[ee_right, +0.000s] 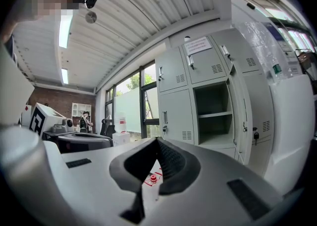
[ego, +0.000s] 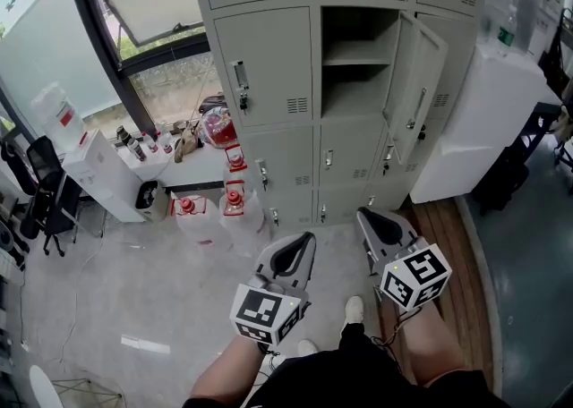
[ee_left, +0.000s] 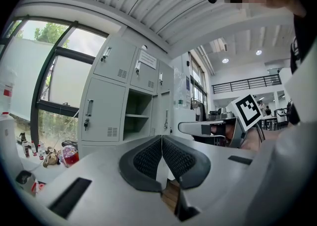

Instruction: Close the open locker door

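Jaws pressed together and holding nothing, the left gripper [ee_left: 162, 139] and right gripper [ee_right: 157, 141] point level at a bank of grey lockers [ego: 269, 66]; the open locker door [ego: 416, 84] stands ahead and slightly right of the right gripper, swung out from its shelved compartment [ego: 358, 62]; a paper notice [ee_right: 197, 45] on an upper locker is too small to read.

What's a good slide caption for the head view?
Left gripper and right gripper, jaws shut and empty, face a grey locker bank with one door standing open.
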`<state>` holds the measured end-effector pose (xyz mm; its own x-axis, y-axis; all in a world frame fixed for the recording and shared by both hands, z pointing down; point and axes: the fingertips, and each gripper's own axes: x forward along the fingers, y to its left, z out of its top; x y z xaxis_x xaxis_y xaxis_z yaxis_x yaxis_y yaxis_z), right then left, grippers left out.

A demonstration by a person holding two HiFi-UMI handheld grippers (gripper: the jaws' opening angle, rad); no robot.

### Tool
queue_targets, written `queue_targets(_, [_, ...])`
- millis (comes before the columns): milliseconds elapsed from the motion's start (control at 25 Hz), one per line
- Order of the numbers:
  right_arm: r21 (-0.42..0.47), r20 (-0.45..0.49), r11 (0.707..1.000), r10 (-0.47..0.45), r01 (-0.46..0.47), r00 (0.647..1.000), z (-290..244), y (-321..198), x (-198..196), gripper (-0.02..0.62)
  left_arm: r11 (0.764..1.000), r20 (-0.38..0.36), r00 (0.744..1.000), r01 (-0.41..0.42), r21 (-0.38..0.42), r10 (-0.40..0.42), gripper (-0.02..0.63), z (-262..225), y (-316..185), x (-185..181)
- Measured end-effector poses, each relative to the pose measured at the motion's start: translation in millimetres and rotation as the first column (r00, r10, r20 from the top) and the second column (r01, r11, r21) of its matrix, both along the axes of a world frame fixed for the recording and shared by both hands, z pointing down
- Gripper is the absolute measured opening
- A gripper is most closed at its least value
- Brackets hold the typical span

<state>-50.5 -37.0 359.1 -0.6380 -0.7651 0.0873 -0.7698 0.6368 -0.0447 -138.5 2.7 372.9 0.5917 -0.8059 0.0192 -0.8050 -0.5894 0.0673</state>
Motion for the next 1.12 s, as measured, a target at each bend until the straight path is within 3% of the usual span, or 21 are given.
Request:
queue_targets(360, [0.011,-0.002,1.0,0.002,-0.002,1.0,-9,-47,27,0.052,1.0,-0.011,1.0,0.013,-0.002,-0.013,0.017,-9,-46,23])
queue_targets(1120, [0.007,0.01,0.993,0.119,-0.119,0.993,-7,-158,140,0.052,0.997,-0.001,0.998,-0.07,-0.038,0.07,0.018,4,-148,121])
